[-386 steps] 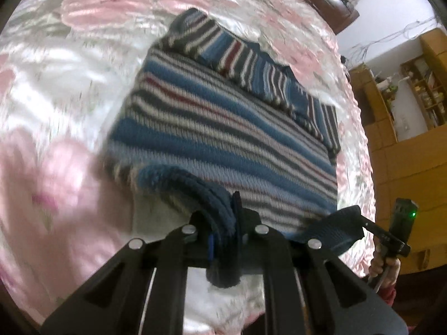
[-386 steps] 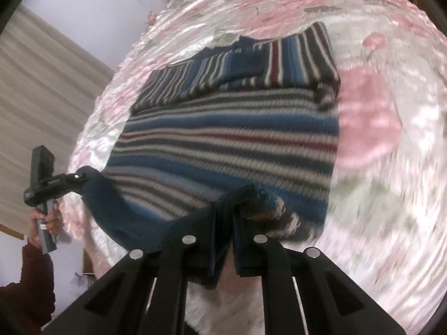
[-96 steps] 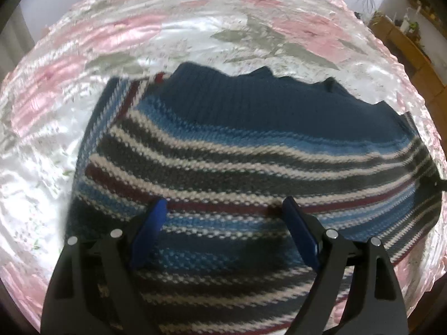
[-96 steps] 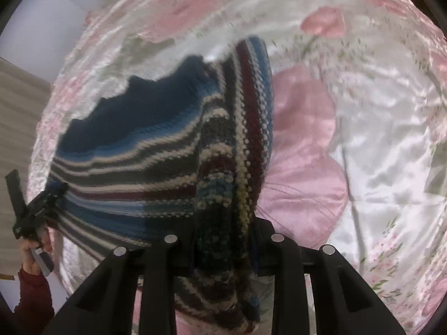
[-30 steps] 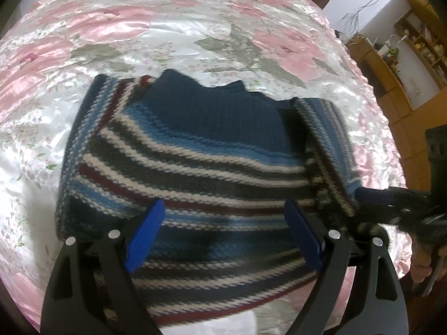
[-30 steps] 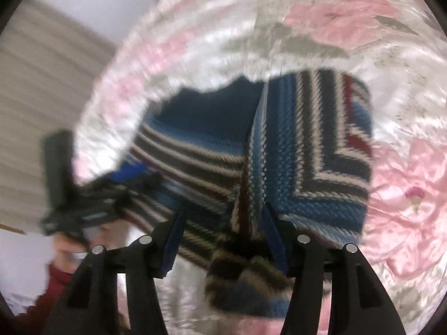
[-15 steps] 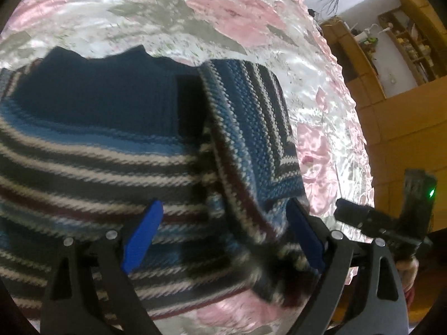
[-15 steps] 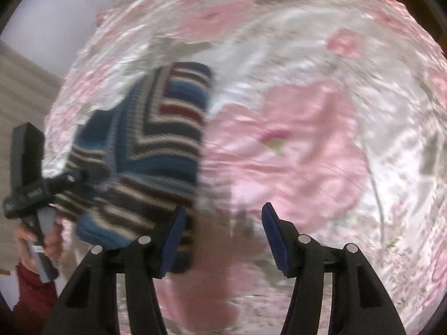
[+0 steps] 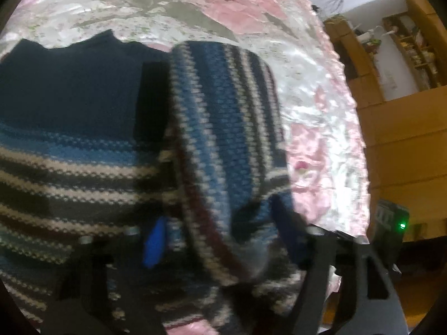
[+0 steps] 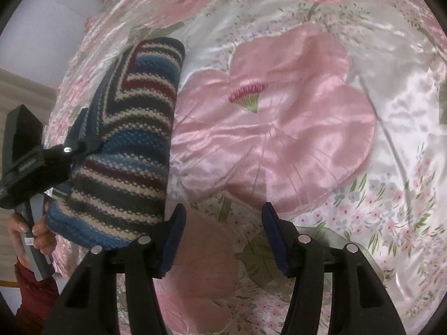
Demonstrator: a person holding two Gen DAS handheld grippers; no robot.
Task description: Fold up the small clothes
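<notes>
The right claw (image 10: 223, 237) hangs wide open and empty over the pink-flowered satin bedspread (image 10: 279, 128), clear of the cloth. The left claw (image 9: 220, 237) is also spread wide, its blue pads either side of the folded-over flap of the striped knit sweater (image 9: 218, 128), not pinching it. The sweater lies on the bed, its navy hem band (image 9: 69, 83) farthest off.

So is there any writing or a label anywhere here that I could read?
None can be read.
Left tool: pale marks on its black body, too small to read.
Device with green light: a blurred panel, unreadable.
Sweater and bedspread: only stripes and flowers.
</notes>
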